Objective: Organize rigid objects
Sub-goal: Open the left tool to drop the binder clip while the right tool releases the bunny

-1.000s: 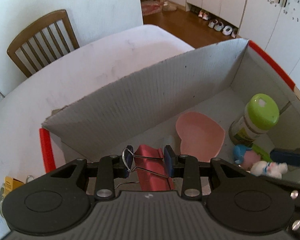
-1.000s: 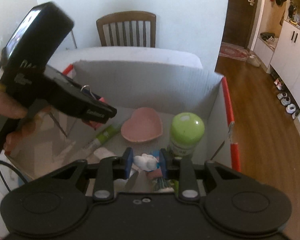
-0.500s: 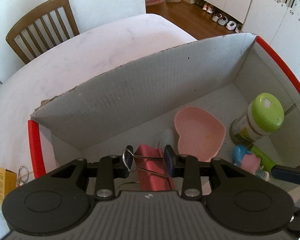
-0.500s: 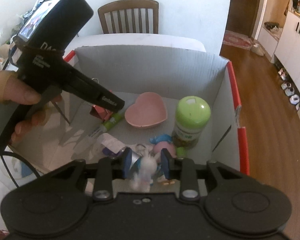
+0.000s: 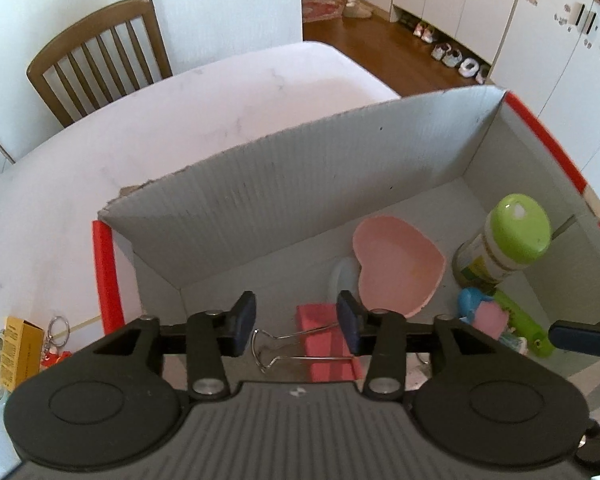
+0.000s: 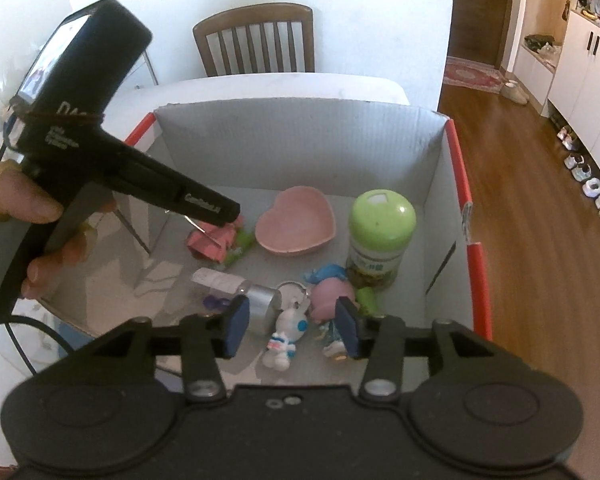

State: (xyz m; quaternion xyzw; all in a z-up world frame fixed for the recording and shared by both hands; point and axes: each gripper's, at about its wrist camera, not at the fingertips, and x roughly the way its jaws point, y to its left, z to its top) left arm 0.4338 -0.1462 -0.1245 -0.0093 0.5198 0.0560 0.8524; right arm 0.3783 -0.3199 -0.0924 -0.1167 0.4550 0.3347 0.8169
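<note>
A grey cardboard box with red edges (image 5: 260, 200) (image 6: 300, 140) stands on the white table. My left gripper (image 5: 296, 324) is open above the box's left side, and a red binder clip (image 5: 320, 332) lies on the box floor below it, free of the fingers. It also shows in the right wrist view (image 6: 212, 240). My right gripper (image 6: 292, 328) is open above the box's near side, over a small white toy figure (image 6: 286, 336) lying on the floor.
In the box are a pink heart-shaped dish (image 6: 296, 220), a green-lidded jar (image 6: 380, 232), a pink and blue toy (image 6: 332, 288) and a silver roll (image 6: 260, 300). A yellow packet (image 5: 16, 348) and keyring lie left of the box. A wooden chair (image 5: 100, 56) stands behind the table.
Both grippers have opened. The left let go of the red binder clip and the right let go of the white toy figure; both now lie in the box.
</note>
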